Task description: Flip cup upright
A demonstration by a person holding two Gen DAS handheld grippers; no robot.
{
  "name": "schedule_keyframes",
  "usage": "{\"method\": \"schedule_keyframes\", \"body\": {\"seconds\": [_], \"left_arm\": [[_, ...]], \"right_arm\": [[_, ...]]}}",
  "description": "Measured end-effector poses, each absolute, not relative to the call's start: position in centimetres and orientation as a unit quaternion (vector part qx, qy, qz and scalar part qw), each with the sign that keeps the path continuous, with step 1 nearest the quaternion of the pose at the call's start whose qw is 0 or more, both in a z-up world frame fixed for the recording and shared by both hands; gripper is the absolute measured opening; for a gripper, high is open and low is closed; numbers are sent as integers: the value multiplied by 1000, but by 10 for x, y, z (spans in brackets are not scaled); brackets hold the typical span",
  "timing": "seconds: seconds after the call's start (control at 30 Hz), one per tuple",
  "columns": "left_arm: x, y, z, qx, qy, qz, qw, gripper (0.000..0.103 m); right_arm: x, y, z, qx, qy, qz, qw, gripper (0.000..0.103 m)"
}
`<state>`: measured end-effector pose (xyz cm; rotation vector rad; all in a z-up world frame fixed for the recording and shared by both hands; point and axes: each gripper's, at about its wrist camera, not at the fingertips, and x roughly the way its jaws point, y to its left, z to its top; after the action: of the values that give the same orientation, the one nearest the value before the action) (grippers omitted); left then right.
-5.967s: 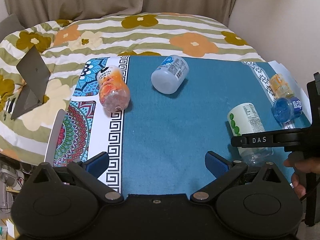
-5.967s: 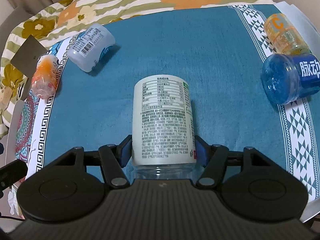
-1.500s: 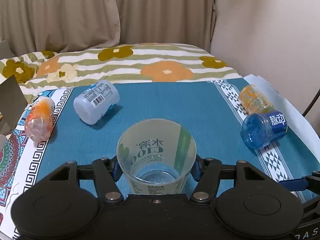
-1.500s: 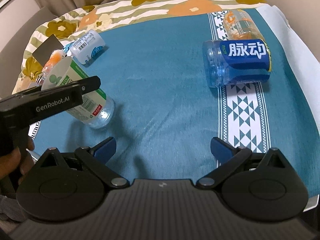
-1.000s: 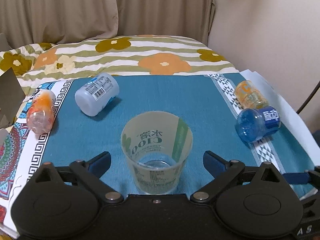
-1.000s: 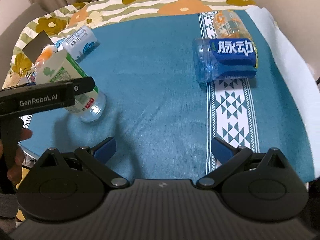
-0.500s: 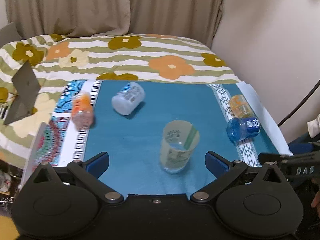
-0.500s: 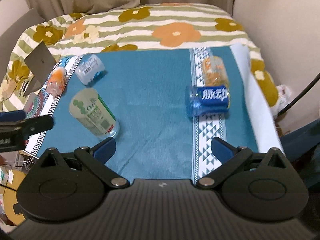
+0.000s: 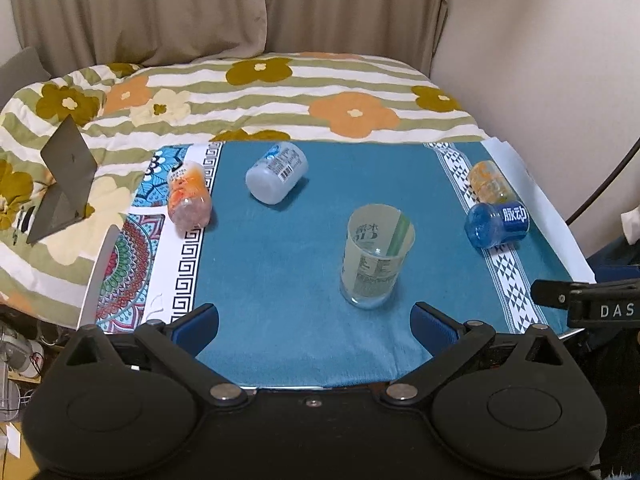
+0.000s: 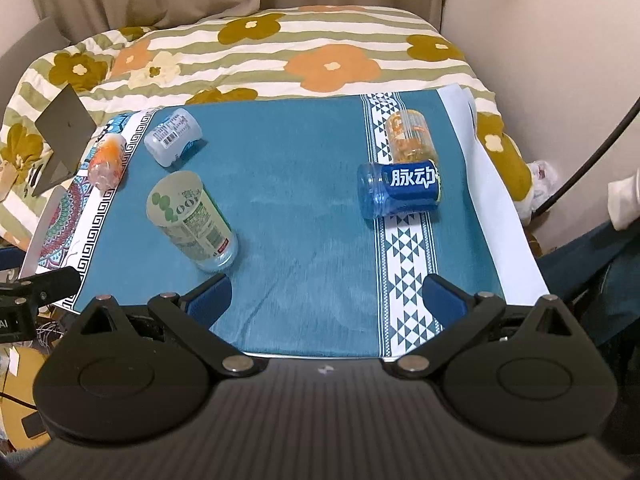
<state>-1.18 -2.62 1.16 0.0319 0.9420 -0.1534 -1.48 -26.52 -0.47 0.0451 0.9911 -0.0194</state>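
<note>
A clear cup with a white and green label [image 9: 376, 256] stands upright, mouth up, on the blue cloth [image 9: 288, 248]; it also shows in the right wrist view [image 10: 192, 222]. My left gripper [image 9: 314, 322] is open and empty, pulled back near the cloth's front edge, apart from the cup. My right gripper [image 10: 326, 294] is open and empty, also near the front edge, to the right of the cup. Its side shows at the right edge of the left wrist view [image 9: 588, 304].
Several other cups lie on their sides: a white one [image 9: 276, 178], an orange-pink one [image 9: 188, 200], a blue one [image 9: 496, 224] and an orange one [image 9: 488, 182]. A grey stand [image 9: 66, 180] sits on the floral bedspread at left. A wall is at right.
Over the last seconds my left gripper let go of the upright cup and drew back and up. Both grippers have pulled back from the cloth.
</note>
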Motion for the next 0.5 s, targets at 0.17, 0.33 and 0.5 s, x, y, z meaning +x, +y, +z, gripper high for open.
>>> {"method": "schedule_keyframes", "body": {"seconds": [0.17, 0.33, 0.5], "left_arm": [[-11, -26, 12, 16, 452, -73, 889, 103], [-11, -24, 12, 14, 451, -70, 889, 103], [-10, -24, 10, 17, 453, -68, 889, 103]], "right_arm": [[-16, -261, -4, 19, 472, -9, 882, 103], [-15, -261, -2, 17, 469, -10, 883, 103], [-15, -261, -1, 17, 468, -11, 883, 103]]}}
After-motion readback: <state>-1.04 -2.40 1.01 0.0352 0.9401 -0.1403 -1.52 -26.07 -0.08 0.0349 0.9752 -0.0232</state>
